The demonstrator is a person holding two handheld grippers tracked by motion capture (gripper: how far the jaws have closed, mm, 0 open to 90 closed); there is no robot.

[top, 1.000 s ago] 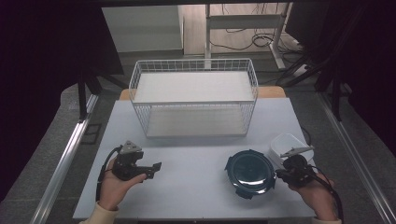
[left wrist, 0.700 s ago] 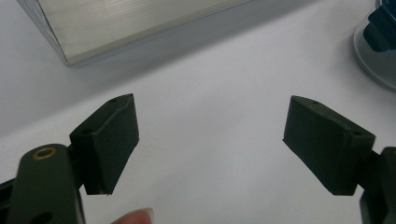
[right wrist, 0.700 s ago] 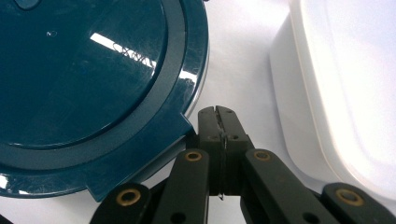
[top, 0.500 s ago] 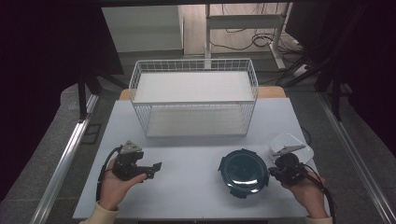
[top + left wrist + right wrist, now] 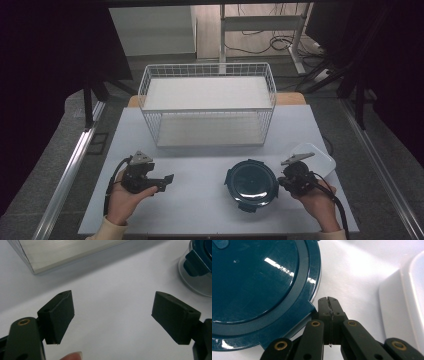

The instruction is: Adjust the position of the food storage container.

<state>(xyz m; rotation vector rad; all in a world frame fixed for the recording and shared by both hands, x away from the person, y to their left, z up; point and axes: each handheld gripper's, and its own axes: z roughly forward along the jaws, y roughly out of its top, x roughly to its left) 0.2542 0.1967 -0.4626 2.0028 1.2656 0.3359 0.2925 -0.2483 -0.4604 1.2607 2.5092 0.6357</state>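
On the white table [image 5: 200, 200], the left gripper [image 5: 167, 180] rests with its jaws spread wide and nothing between them. The round teal-lidded container [image 5: 251, 183] sits right of centre; the right gripper [image 5: 281, 181], jaws pressed together and empty, touches its rim, beside a white tray [image 5: 320, 159].

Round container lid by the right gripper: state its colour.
Dark teal lid, glossy; clearest in the right gripper view.

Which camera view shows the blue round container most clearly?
The high view: the blue round container is seen whole on the table, beside the right tongs. The right gripper view shows its lid close up but cropped. The left gripper view shows just an edge at top right.
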